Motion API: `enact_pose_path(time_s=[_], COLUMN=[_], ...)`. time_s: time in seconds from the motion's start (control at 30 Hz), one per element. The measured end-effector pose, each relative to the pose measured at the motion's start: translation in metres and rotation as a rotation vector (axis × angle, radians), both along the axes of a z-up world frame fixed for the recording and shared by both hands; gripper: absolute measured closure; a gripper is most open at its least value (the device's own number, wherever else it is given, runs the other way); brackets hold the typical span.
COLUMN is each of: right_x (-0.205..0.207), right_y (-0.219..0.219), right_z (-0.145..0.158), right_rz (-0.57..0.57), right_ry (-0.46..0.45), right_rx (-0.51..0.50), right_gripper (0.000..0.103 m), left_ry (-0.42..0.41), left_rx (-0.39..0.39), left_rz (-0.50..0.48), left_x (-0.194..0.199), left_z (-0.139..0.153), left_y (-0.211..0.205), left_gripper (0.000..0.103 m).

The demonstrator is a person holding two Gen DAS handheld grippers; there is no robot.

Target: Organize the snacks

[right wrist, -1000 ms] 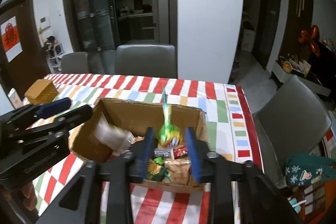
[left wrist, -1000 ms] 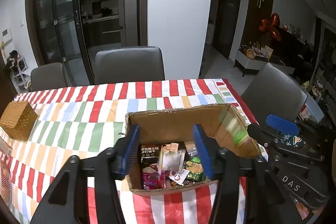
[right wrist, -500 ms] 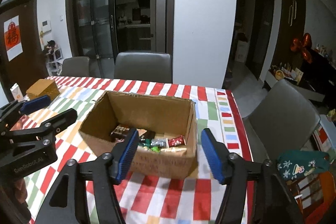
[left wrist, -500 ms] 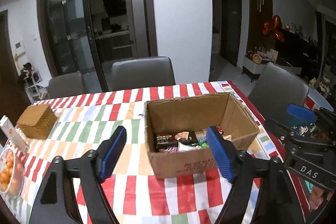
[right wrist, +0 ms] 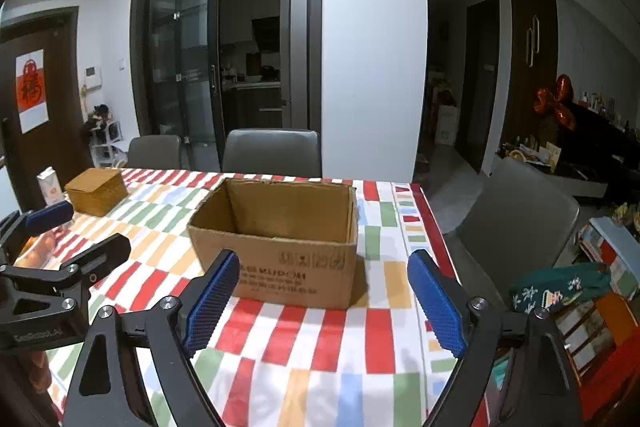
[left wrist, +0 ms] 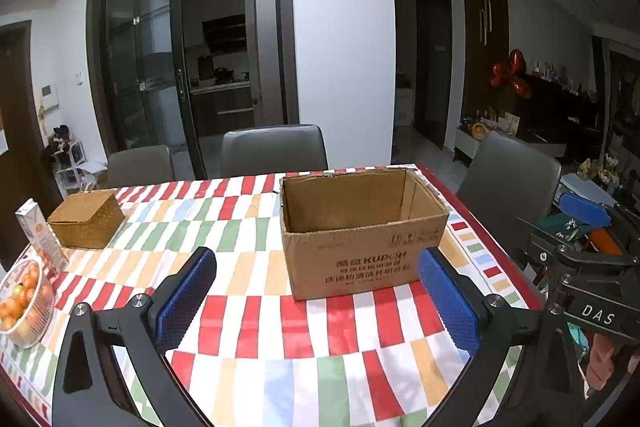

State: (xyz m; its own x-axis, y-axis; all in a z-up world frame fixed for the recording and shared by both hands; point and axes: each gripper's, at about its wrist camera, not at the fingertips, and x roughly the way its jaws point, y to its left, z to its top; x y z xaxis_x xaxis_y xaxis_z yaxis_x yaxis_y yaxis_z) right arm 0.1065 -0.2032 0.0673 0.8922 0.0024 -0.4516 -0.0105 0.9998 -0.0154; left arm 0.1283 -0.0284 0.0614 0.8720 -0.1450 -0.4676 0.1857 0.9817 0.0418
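An open cardboard box (left wrist: 362, 243) stands on the striped tablecloth (left wrist: 248, 299); it also shows in the right wrist view (right wrist: 280, 259). From this low angle its contents are hidden behind the near wall. My left gripper (left wrist: 316, 297) is open and empty, held back in front of the box. My right gripper (right wrist: 324, 301) is open and empty, also in front of the box. The right gripper shows at the right edge of the left wrist view (left wrist: 588, 259); the left gripper shows at the left edge of the right wrist view (right wrist: 60, 251).
A woven basket (left wrist: 86, 219), a carton (left wrist: 40, 237) and a bowl of small fruit (left wrist: 24, 303) stand at the table's left. Grey chairs (left wrist: 274, 151) stand behind the table, another chair (left wrist: 508, 183) at its right. Cluttered shelves (right wrist: 600, 291) lie right.
Both grippers have pulled back and dropped lower, away from above the box, and opened wider. The snacks seen inside the box earlier are now hidden by its front wall.
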Motion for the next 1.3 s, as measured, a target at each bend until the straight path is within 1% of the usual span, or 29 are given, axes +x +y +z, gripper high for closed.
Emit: enact_pose_path(time_s=[0.17,0.27,0.5,0.6,0.8,1.07,1.3], right_x=[-0.027,-0.039,-0.059,-0.065,-0.078,-0.089,-0.09], right_y=[0.004,0.007,0.009,0.005,0.001,0.0,0.001], right_z=[-0.005,-0.008,-0.016,-0.019,-0.025,-0.018,-0.017], right_rz=[-0.006,-0.01,-0.018,-0.02,-0.032,-0.041,-0.04], right_ry=[-0.017,-0.024,-0.021,-0.01,0.0,-0.026,-0.028], right_rx=[-0.009,-0.012,-0.022,-0.002,0.017,0.013,0.009], right_gripper=[0.014,0.013,0.013,0.013,0.013,0.013,0.013], left_ry=[-0.007,-0.012,-0.017,-0.019,-0.027,-0.03,-0.041], left_rx=[0.007,-0.002,-0.015,-0.013,-0.009,-0.003,-0.002], left_rz=[0.002,0.004,0.004,0.002,-0.013,-0.026,-0.012], left_x=[-0.023,-0.035,-0.058,-0.066,-0.076,-0.084,-0.087], left_z=[-0.003,-0.005,-0.012,-0.014,-0.013,-0.011,-0.011], left_y=[0.003,0.004,0.009,0.009,0.006,0.004,0.005], left_gripper=[0.0,0.0,0.0,0.0,0.0,0.0,0.0])
